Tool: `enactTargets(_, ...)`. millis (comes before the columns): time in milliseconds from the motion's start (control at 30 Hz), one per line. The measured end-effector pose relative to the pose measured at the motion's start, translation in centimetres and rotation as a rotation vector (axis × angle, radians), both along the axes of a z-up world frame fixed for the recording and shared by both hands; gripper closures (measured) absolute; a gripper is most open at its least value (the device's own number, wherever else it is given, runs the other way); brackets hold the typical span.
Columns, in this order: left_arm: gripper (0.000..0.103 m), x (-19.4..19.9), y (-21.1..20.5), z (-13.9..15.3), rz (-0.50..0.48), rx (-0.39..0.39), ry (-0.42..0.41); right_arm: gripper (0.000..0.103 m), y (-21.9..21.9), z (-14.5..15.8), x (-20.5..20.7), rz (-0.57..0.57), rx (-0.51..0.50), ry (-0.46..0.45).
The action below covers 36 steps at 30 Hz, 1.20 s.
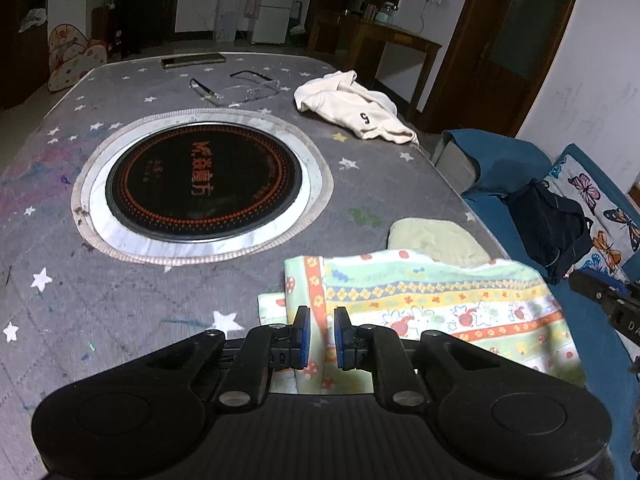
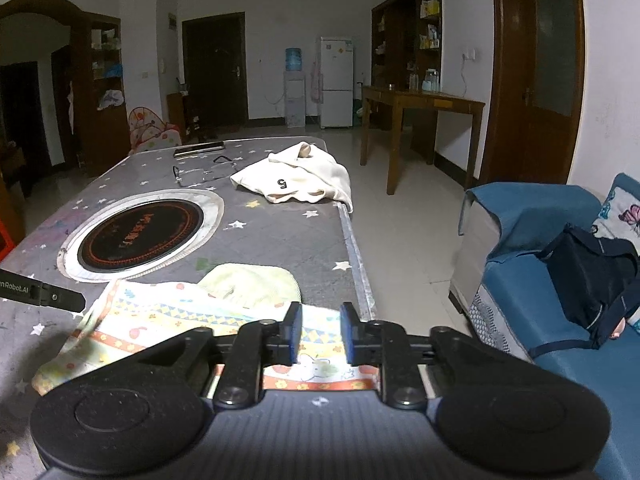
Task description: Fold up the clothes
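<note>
On the bench's (image 1: 120, 300) near right corner, a patterned cloth (image 1: 432, 300) lies between both grippers.

Its left end rises as a fold between the jaws of the left gripper (image 1: 321, 338), which stand only a narrow gap apart with the fold in that gap; whether the pads (image 1: 303, 336) press it cannot be told. The right gripper (image 2: 319, 332) hangs over the cloth's right end near the bench edge, its jaws parted a little, the cloth flat beneath them and not gripped. A pale green cloth (image 2: 250, 282) lies partly under the patterned one, and a cream garment (image 2: 296, 180) sits well apart at the far right corner, beyond the round cooktop (image 1: 204, 186).
</note>
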<state>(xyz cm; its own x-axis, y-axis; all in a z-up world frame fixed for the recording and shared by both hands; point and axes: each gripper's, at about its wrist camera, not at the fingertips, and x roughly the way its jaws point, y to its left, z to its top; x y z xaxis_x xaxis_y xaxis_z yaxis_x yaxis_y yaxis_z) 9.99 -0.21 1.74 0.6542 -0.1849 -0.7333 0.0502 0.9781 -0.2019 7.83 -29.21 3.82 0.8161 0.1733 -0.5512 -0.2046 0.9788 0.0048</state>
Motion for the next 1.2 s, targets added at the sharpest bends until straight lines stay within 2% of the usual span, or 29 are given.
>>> enactTargets(100,0.086,-0.3,-0.1,-0.4,-0.006,0.011,0.007,0.056,0.1,-0.5,-0.3,0.003,-0.001,0.007)
enactTargets(167,0.085,-0.5,-0.1,-0.8,-0.01,0.016,0.014,0.054,0.2,-1.2,-0.4,0.009,-0.002,0.023)
enactTargets(233,0.085,-0.7,-0.1,-1.1,-0.014,0.017,0.023,0.041,0.6,-2.0,-0.5,0.012,-0.001,0.046)
enactTargets(300,0.082,-1.0,-0.2,-1.4,-0.021,0.017,0.028,0.04,1.0,-2.8,-0.8,0.021,0.0,0.067)
enactTargets(400,0.077,-1.6,-0.6,-1.8,-0.037,0.027,0.029,0.025,1.8,-3.9,-1.4,0.042,-0.012,0.091)
enactTargets(700,0.064,-3.0,-1.4,-2.9,-0.069,0.072,0.022,0.01,3.7,-5.9,-3.0,0.09,-0.078,0.109)
enactTargets(967,0.061,-3.6,-1.4,-3.0,-0.073,0.087,0.008,0.007,3.3,-4.4,-2.2,0.084,-0.086,0.086)
enactTargets(1200,0.057,-4.1,-1.0,-3.1,-0.071,0.122,-0.001,0.005,3.8,-4.1,-0.2,0.083,-0.047,0.089)
